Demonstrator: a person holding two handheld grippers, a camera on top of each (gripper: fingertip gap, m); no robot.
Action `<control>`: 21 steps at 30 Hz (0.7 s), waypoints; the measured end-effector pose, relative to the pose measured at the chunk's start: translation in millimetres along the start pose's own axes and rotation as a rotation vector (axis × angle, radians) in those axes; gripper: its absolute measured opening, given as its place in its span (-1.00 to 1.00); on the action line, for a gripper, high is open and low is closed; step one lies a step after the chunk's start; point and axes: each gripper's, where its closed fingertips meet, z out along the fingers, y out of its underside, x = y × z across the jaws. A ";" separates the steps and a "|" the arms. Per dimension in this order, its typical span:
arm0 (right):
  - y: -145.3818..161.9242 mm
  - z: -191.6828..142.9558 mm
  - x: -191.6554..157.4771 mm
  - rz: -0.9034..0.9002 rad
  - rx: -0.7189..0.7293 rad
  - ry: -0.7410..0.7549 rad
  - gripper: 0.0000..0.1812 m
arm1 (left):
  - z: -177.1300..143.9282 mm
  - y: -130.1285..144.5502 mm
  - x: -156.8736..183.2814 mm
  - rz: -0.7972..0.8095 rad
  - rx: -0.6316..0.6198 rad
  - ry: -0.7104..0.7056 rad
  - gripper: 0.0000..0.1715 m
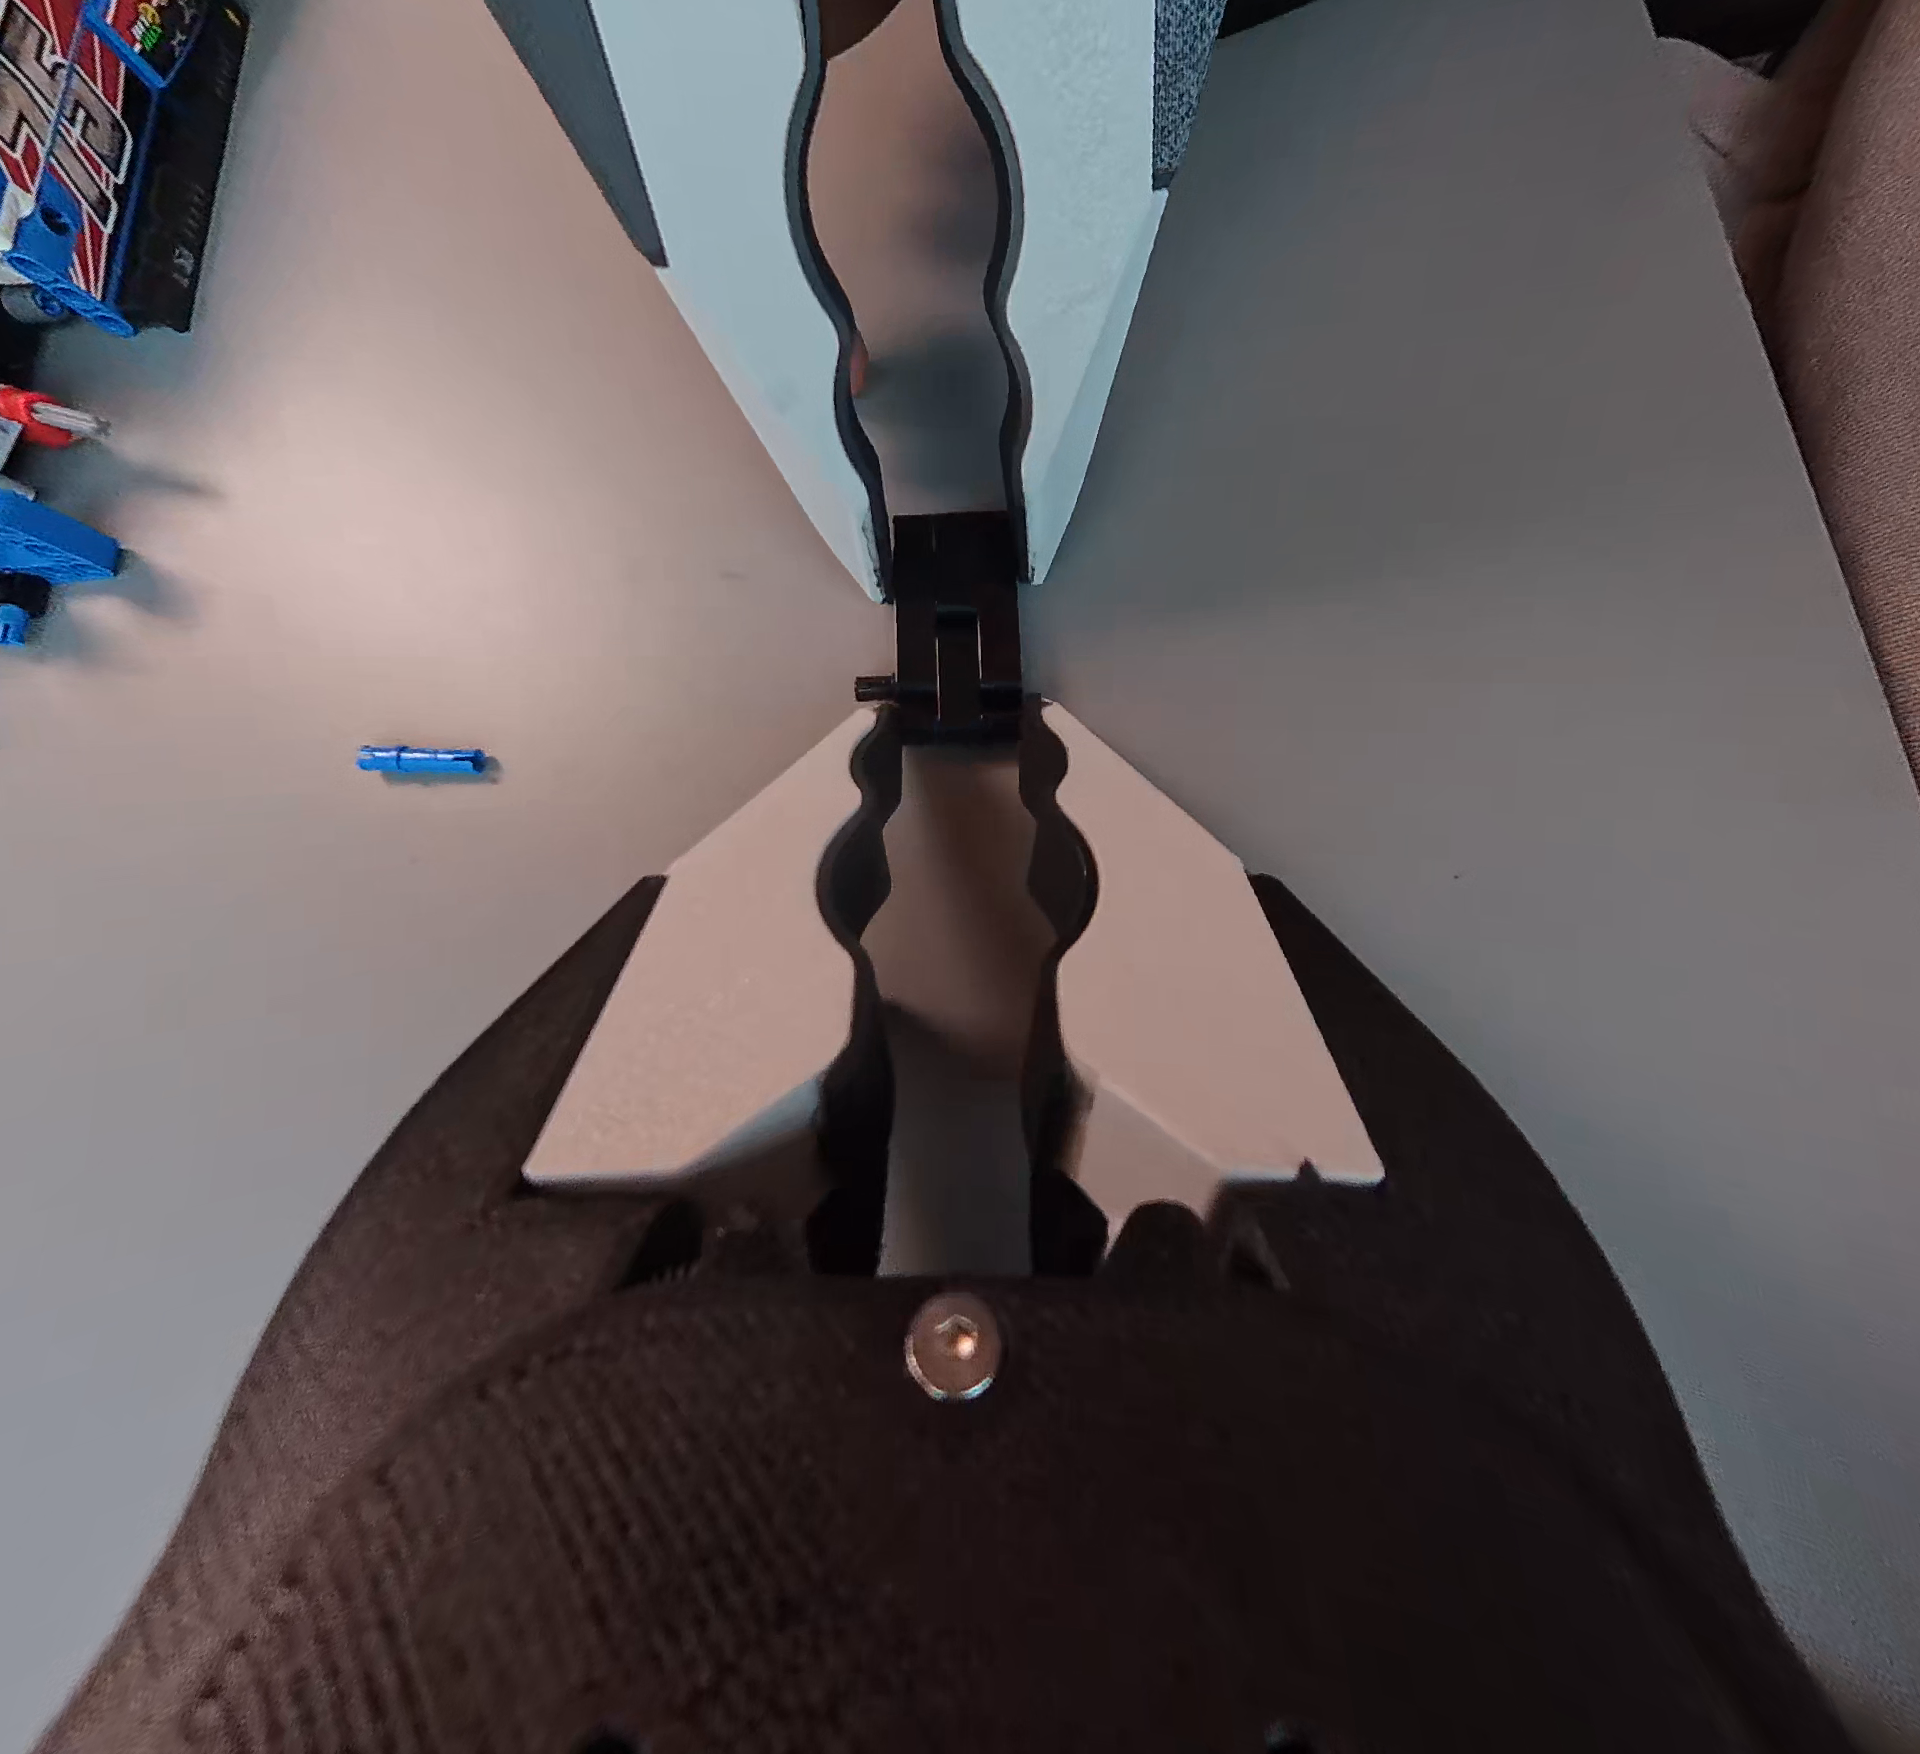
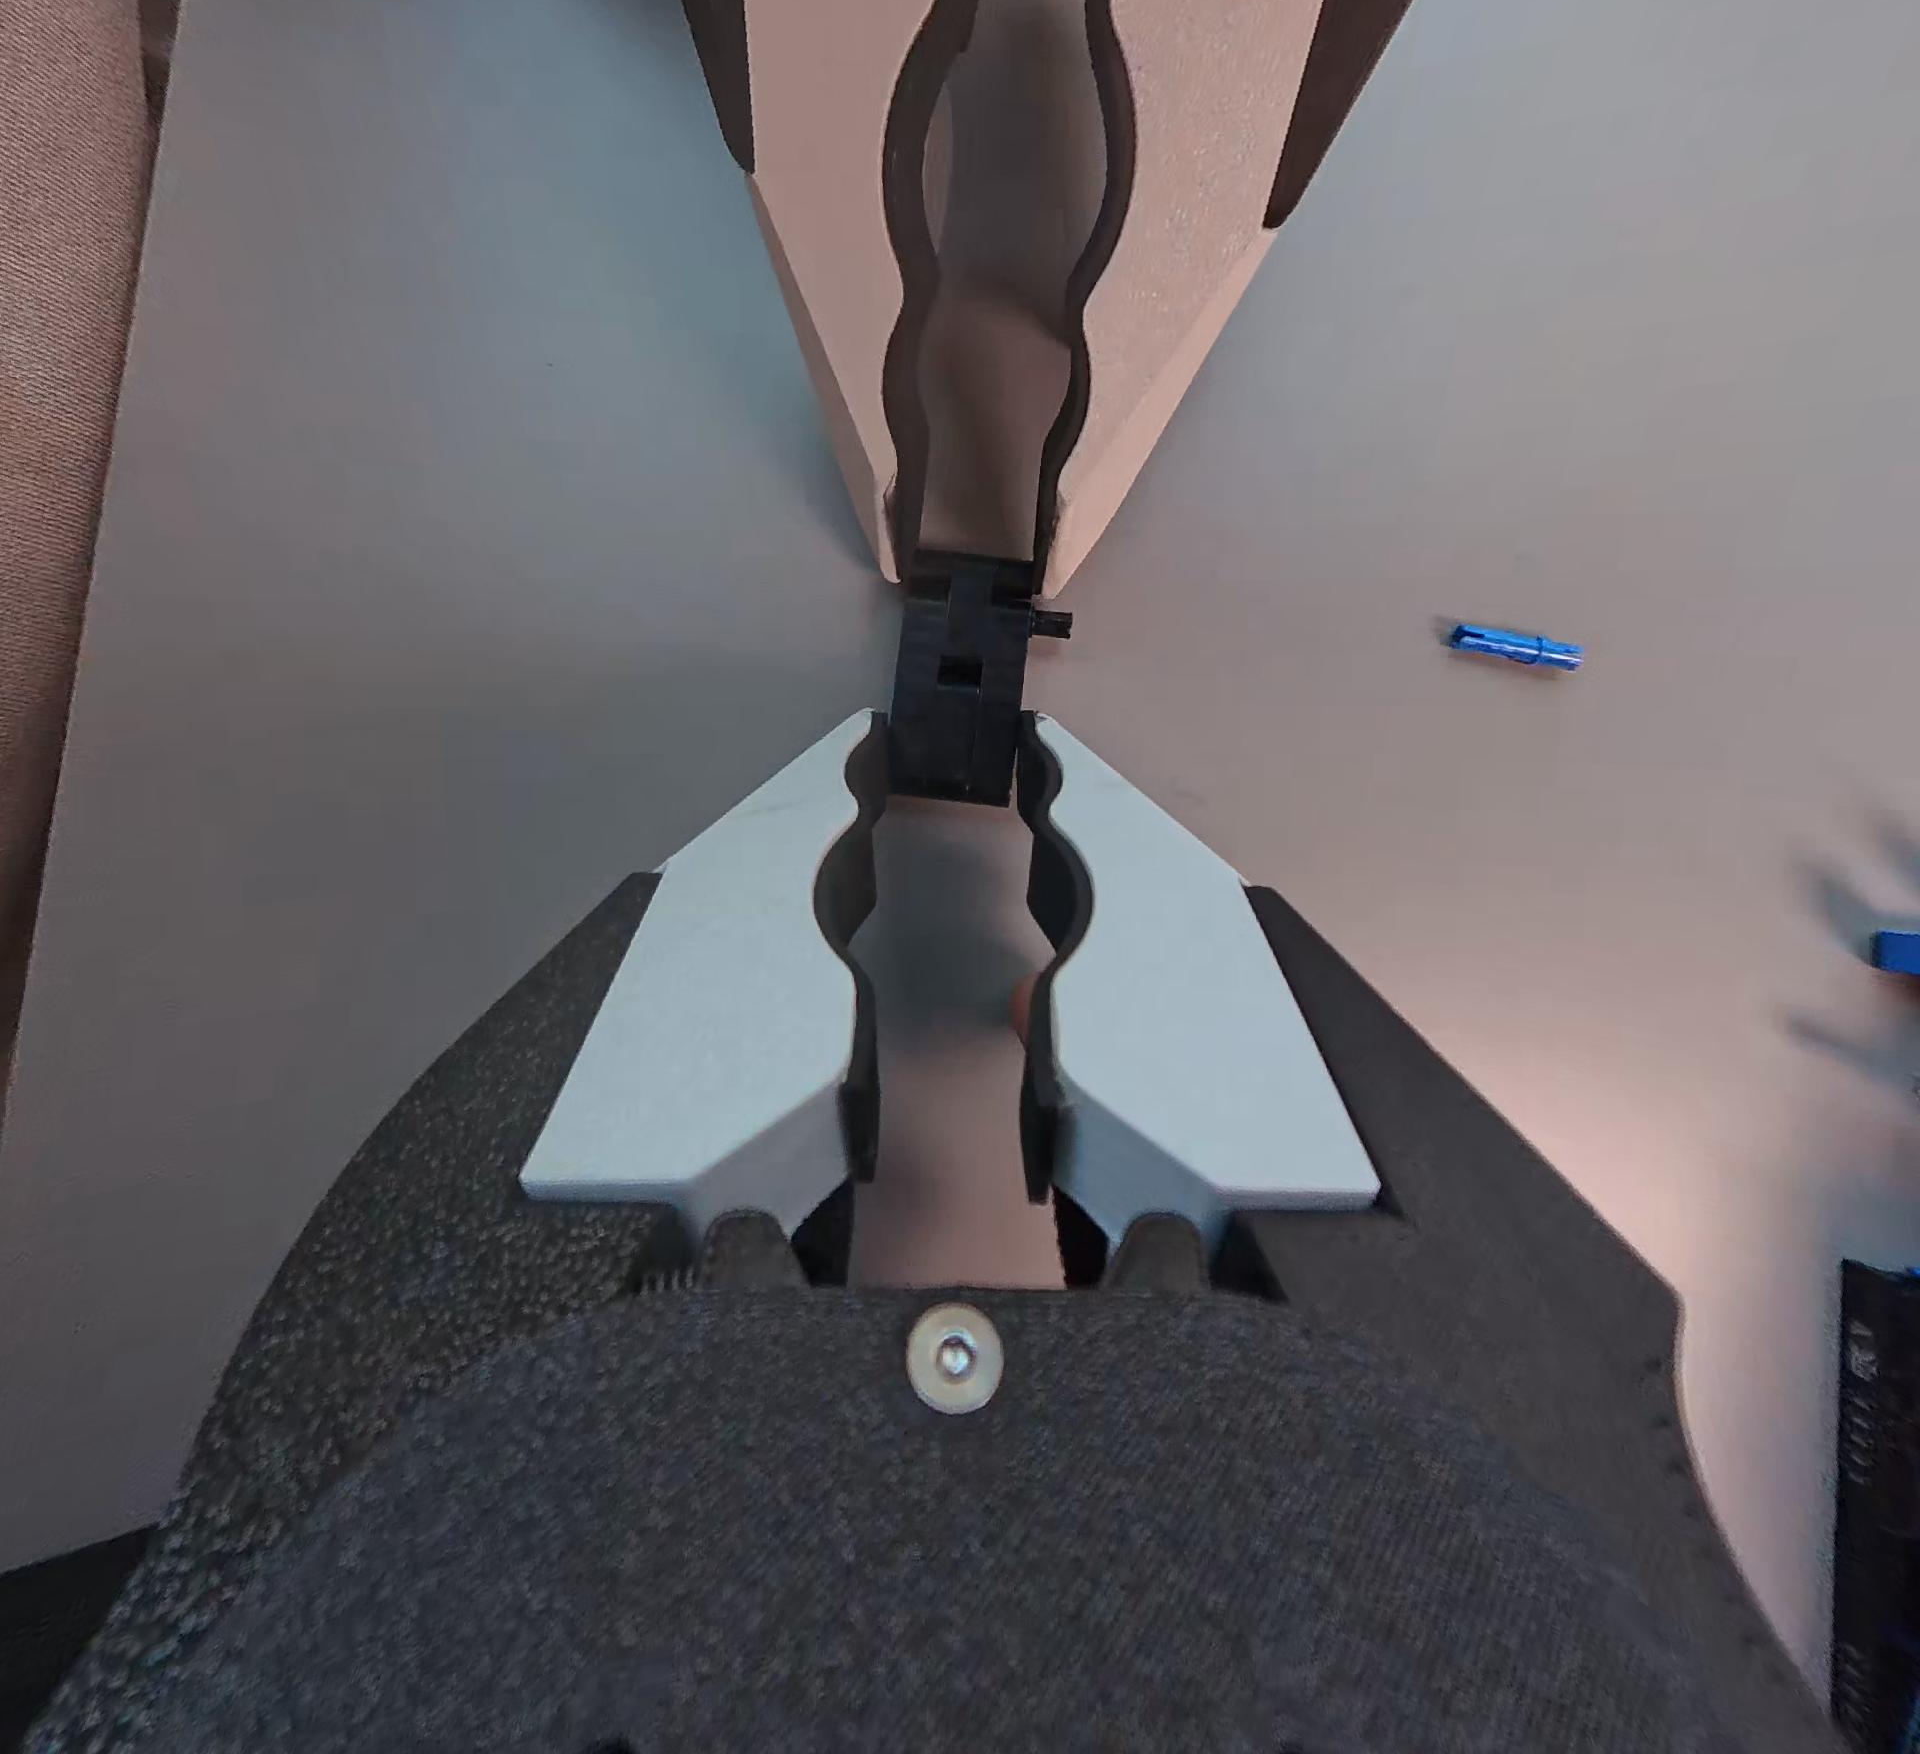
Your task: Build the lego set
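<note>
A small black lego assembly (image 1: pixel 954 624) hangs above the grey table, held from both ends. My left gripper (image 1: pixel 951 717) is shut on its near end; a short black pin (image 1: pixel 868 688) sticks out to the left there. My right gripper (image 1: pixel 956 561) comes in from the top of the left wrist view, tip to tip with the left. In the right wrist view my right gripper (image 2: pixel 951 738) is shut on the same black assembly (image 2: pixel 956 686), and the left gripper (image 2: pixel 971 561) grips its far end. A loose blue pin (image 1: pixel 426 761) lies on the table; it also shows in the right wrist view (image 2: pixel 1517 646).
A printed lego box (image 1: pixel 94 94) with a blue frame on it lies at the far left. Below it are a red piece (image 1: pixel 42 416) and a blue part (image 1: pixel 52 551). The table (image 1: pixel 1455 457) ends at the right, by a person's clothing (image 1: pixel 1849 354). Only a small space, under 4 cm, lies between the two pairs of fingers. The red piece (image 1: pixel 42 416) is about equally far from each gripper, around 20 cm.
</note>
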 end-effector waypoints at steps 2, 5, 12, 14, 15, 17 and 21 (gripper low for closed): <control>-0.6 0.5 0.0 0.003 0.000 -0.001 -0.76 | -0.4 0.0 -0.6 -0.006 0.003 -0.002 -0.73; -4.0 2.3 3.7 0.002 0.015 0.024 -0.73 | -4.6 3.1 -4.1 -0.030 0.011 -0.008 -0.73; -6.7 -1.8 18.7 0.052 0.066 0.094 -0.62 | -20.5 17.0 -25.3 -0.108 -0.002 -0.062 -0.74; -9.5 -4.5 27.2 0.094 0.118 0.120 -0.62 | -23.1 23.6 -36.5 -0.153 -0.008 -0.104 -0.73; -11.4 -6.7 31.4 0.111 0.149 0.136 -0.62 | -23.9 25.8 -40.6 -0.160 -0.008 -0.124 -0.73; -14.5 -12.3 40.7 0.146 0.210 0.178 -0.62 | -25.6 24.6 -46.3 -0.171 0.009 -0.153 -0.61; -20.7 -28.3 58.1 0.219 0.329 0.260 -0.60 | -42.0 0.3 -70.5 -0.245 0.202 -0.274 -0.45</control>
